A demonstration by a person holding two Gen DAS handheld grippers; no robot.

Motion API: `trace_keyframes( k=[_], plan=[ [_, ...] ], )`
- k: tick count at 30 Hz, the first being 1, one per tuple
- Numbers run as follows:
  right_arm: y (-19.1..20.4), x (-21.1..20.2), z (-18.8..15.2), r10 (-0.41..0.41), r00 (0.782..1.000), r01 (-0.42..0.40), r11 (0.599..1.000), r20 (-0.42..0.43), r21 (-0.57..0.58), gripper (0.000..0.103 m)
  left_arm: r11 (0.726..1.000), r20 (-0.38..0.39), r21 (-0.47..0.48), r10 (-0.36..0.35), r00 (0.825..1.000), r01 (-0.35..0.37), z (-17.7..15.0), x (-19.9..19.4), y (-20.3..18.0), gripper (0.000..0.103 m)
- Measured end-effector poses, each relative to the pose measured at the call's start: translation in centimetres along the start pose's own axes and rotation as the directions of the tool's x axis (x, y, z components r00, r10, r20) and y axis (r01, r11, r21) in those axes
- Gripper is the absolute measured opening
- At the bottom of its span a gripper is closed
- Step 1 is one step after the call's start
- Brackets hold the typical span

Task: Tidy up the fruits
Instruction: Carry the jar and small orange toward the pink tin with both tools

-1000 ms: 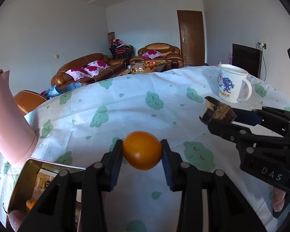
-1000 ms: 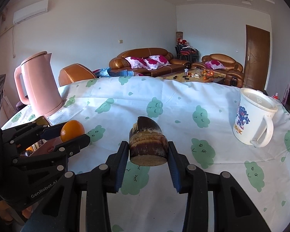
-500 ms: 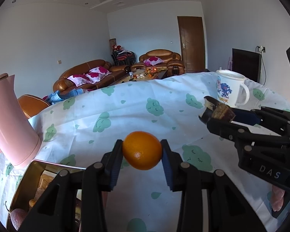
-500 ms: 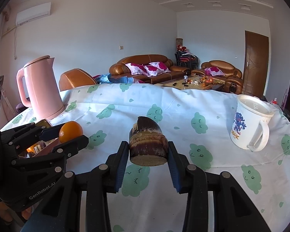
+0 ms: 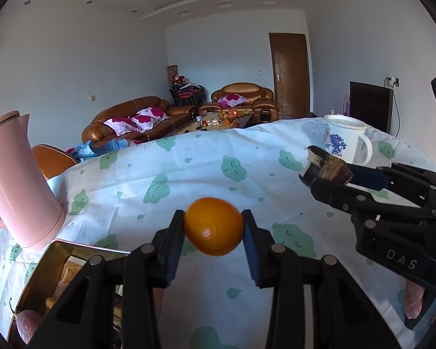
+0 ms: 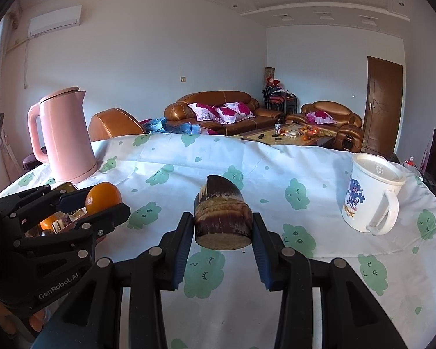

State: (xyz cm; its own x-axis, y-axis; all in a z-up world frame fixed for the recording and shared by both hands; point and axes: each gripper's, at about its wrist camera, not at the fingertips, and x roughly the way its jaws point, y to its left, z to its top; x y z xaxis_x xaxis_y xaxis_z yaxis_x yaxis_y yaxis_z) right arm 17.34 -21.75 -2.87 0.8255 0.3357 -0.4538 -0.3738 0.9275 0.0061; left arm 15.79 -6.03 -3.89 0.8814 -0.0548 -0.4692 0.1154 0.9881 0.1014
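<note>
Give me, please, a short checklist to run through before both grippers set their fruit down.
1. Left gripper clamps the orange squarely: ok.
2. Right gripper clamps the brown cut piece: ok.
3. Both items clear of the tablecloth: ok.
4. Golden tin open to receive fruit: ok.
5. Free room inside the tin: cannot tell, mostly hidden.
6. Pink kettle and white mug out of the way: ok.

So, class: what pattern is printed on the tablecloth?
The tablecloth is white with green smiling cloud shapes and small green drops, clearest in the right wrist view.
</note>
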Motion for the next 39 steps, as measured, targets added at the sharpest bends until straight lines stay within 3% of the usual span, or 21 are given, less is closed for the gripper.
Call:
trace_keyframes(
  k=[39],
  plan=[
    [0.8,-2.3,-0.3,-0.009,0.995,0.011,1.000,0.102,-0.015,0.041,0.998,0.117,-0.031,0.050,0.992,-0.047,-0.8,-3.7,0.4,0.040]
  ],
)
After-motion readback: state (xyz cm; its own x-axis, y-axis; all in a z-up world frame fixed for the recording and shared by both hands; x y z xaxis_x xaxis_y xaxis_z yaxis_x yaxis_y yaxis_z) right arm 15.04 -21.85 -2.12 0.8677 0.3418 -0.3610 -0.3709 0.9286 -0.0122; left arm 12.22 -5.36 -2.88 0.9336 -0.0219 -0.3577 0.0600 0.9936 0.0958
